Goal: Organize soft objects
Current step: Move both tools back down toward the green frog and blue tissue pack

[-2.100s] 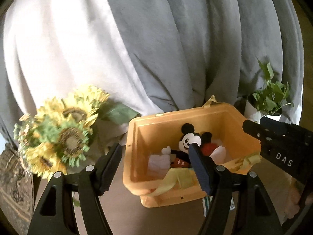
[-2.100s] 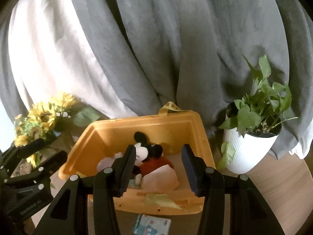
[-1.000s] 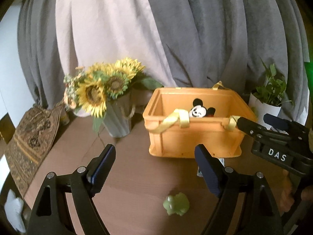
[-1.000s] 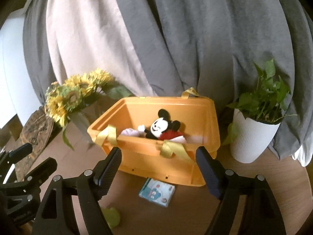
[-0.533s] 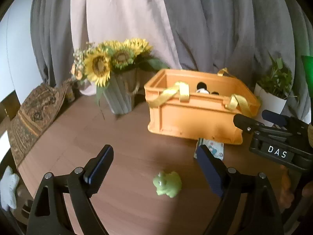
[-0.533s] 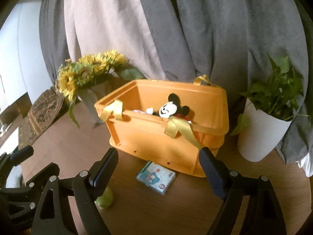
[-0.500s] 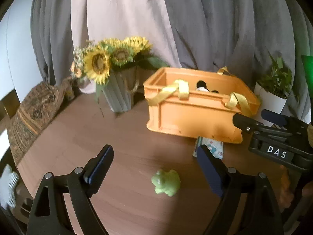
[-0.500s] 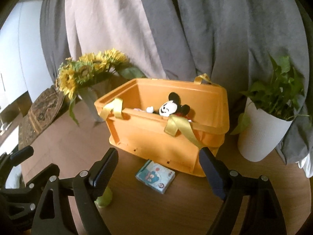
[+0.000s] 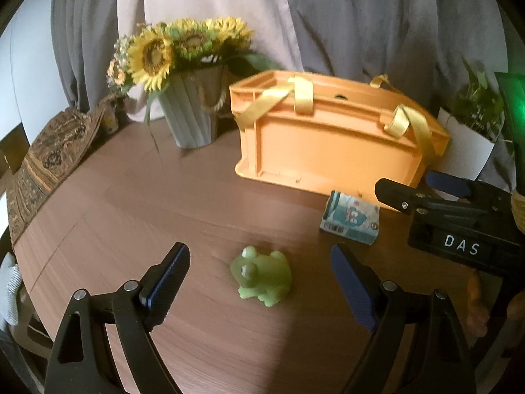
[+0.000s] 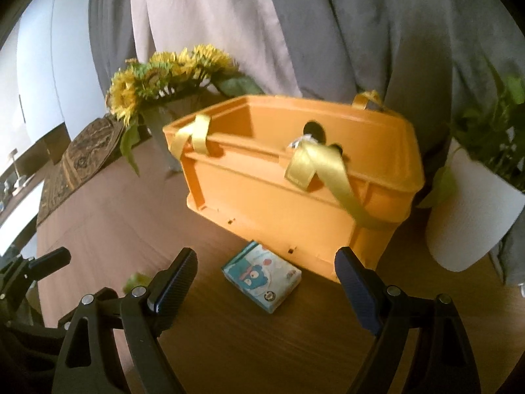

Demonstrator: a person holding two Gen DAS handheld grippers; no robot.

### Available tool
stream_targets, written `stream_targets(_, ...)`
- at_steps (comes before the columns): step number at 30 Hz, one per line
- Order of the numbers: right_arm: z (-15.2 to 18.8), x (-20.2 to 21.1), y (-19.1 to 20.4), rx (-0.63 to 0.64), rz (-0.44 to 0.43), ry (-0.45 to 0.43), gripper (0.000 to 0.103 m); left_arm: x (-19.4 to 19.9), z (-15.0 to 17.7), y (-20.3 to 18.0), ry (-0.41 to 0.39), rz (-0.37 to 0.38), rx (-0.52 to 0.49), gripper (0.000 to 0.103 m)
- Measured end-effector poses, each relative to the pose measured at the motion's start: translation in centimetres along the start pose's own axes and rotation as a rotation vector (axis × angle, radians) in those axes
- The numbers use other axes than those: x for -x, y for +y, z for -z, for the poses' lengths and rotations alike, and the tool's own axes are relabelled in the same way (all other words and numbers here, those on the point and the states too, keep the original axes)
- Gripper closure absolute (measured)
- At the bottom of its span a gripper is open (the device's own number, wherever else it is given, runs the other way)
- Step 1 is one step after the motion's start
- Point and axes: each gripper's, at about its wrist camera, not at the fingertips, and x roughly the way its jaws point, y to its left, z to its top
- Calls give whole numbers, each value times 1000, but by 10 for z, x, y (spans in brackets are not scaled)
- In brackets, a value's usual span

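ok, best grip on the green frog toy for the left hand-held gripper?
Take the small green frog toy across its rounded body, coming down from above. It sits upright on the wooden table, centred between the open left hand-held gripper fingers.

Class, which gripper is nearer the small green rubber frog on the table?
Left. The left gripper has the green rubber frog between its open fingers; the right gripper hangs farther right, over the blue tissue packet.

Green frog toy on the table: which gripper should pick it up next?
Left, probably. The frog sits directly between the left gripper's open fingers. The right gripper, also open, faces the tissue pack by the orange crate, so it suits that instead.
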Motion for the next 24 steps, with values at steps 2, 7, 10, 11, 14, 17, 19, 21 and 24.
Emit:
stream_targets(2, 2, -7, -2, 11, -9, 11, 15, -6, 3, -3, 16, -7, -3, 15)
stream_targets(7, 7, -19, -4, 42, -28, 31, 11, -19, 7, -6, 45, -22, 5, 15)
stream_targets(10, 9, -28, -5, 60, -42, 53, 11, -27, 9, -6, 62, -28, 10, 15)
stream_targets(11, 10, -31, -5, 62, -43, 57, 11, -30, 10, -5, 67, -29, 14, 15)
stream_targets(14, 13, -40, -7, 64, -51, 71, 11, -38, 12, -6, 82, -25, 18, 15)
stream_targets(17, 16, -48, -9, 67, -60, 82, 11, -45, 14, -7, 95, -19, 18, 15)
stream_targets(19, 18, -53, -10, 71, -65, 93, 11, -48, 15, -8, 102, -20, 15, 15)
stream_targets(21, 18, -58, -10, 72, -72, 106, 11, -52, 16, -8, 110, -20, 15, 15)
stream_targets(24, 20, -66, -9, 85, -82, 124, 11, -56, 17, -8, 119, -23, 14, 15)
